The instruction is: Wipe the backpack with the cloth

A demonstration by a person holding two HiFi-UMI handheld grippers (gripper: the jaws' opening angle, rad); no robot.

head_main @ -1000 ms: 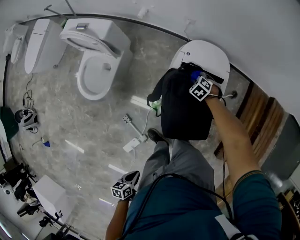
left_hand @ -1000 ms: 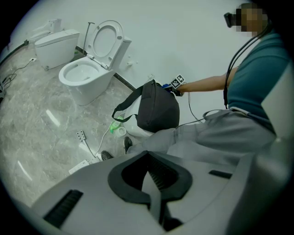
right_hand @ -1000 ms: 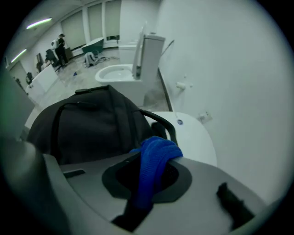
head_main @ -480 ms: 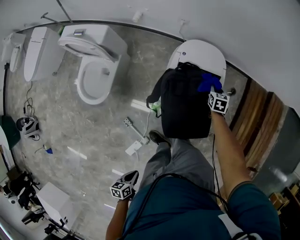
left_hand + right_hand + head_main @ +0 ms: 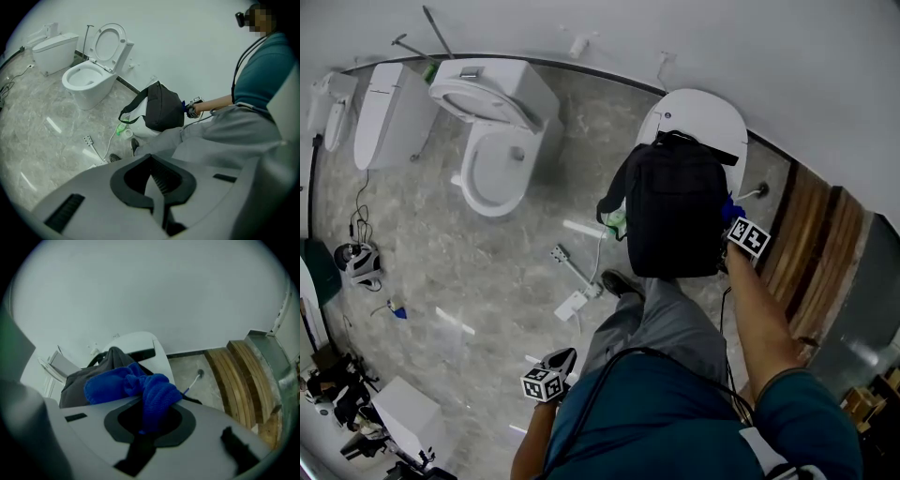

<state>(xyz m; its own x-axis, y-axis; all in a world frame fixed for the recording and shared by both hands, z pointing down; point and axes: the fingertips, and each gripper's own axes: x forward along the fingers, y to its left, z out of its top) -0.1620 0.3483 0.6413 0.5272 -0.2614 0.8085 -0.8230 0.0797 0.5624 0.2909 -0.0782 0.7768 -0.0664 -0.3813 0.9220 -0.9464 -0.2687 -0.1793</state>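
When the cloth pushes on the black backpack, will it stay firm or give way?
The backpack probably dents a little: its fabric looks soft and a strap hangs loose. It rests on a smooth toilet lid, so a hard push may slide it.

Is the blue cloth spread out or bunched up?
Bunched up: the cloth bulges in crumpled folds from the right gripper, by the backpack.
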